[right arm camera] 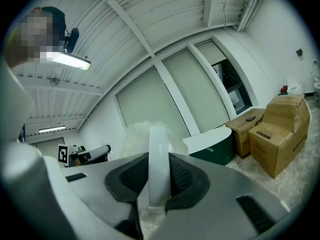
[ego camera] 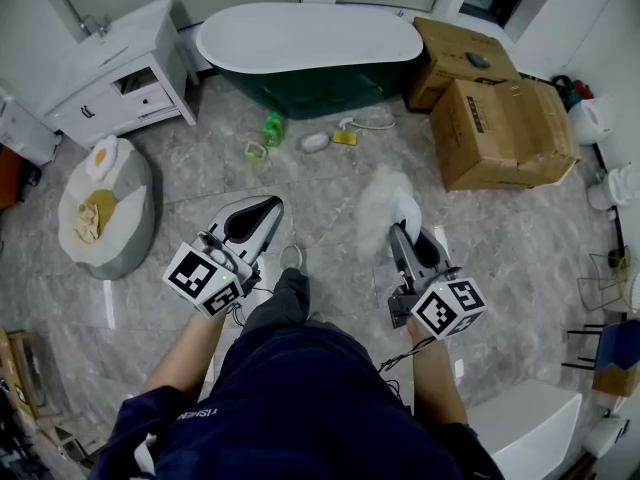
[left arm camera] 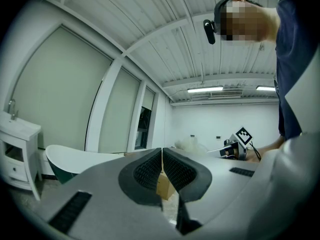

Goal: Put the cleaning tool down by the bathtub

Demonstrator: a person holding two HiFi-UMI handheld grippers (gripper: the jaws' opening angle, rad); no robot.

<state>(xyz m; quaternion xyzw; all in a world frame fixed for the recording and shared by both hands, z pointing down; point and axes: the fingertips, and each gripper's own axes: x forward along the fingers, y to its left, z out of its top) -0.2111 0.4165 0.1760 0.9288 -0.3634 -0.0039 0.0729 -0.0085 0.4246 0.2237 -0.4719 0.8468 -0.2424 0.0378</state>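
Note:
The cleaning tool is a fluffy white duster (ego camera: 383, 196) with a flat white handle (right arm camera: 159, 159). My right gripper (ego camera: 405, 230) is shut on that handle, which stands upright between the pads (right arm camera: 182, 176), with the fluffy head ahead of the jaws. The bathtub (ego camera: 310, 38), white inside and dark green outside, stands at the far wall, well ahead of both grippers; it also shows in the right gripper view (right arm camera: 210, 141). My left gripper (ego camera: 262, 213) is held level beside the right one. Its pads (left arm camera: 150, 171) meet with nothing between them.
Two cardboard boxes (ego camera: 505, 128) stand right of the tub. A white vanity cabinet (ego camera: 115, 73) is at the far left, a round cushion (ego camera: 105, 208) in front of it. A green bottle (ego camera: 272, 128) and small items (ego camera: 315, 141) lie on the floor by the tub.

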